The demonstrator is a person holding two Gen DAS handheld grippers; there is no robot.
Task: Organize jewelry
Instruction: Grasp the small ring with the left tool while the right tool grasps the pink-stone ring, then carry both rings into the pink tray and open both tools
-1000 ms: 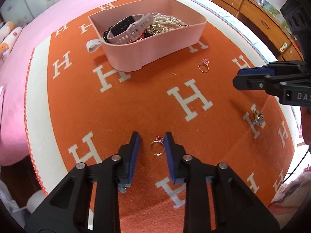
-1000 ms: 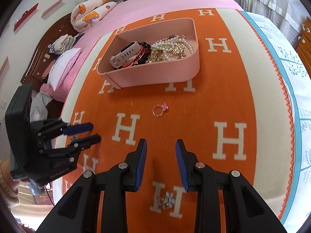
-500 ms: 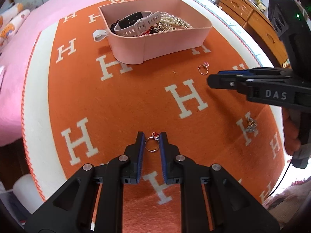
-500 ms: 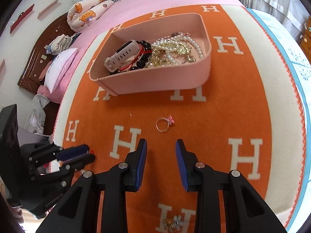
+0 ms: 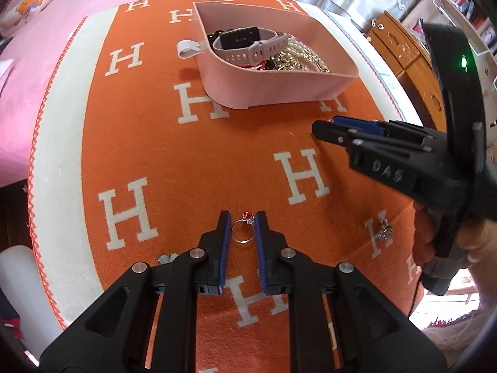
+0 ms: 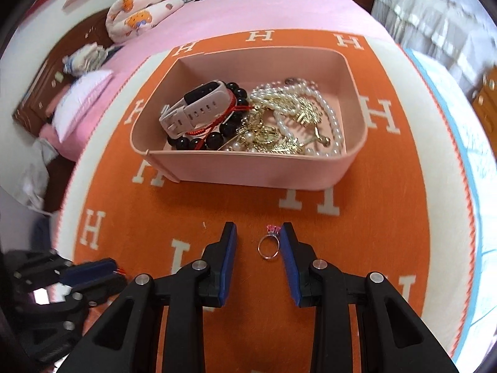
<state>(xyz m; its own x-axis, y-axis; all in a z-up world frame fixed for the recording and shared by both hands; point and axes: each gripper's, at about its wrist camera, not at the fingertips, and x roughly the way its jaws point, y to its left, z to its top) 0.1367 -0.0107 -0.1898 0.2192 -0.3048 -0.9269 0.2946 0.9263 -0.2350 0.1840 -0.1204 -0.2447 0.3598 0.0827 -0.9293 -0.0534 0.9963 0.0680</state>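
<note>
My left gripper is shut on a silver ring with a red stone and holds it above the orange blanket. My right gripper is open and low over the blanket, with a ring with a pink stone lying between its fingers, close to the right finger. The pink tray sits just beyond it and holds a watch, black beads and pearl and gold necklaces. The tray also shows in the left wrist view. The right gripper shows in the left wrist view.
A small flower-shaped piece lies on the blanket at the right. Another small piece lies beside my left finger. A pink bed with pillows lies behind, and a wooden dresser stands at the right.
My left gripper closed on the red-stone ring and lifted it. My right gripper moved forward until the pink-stone ring lay between its open fingers.
</note>
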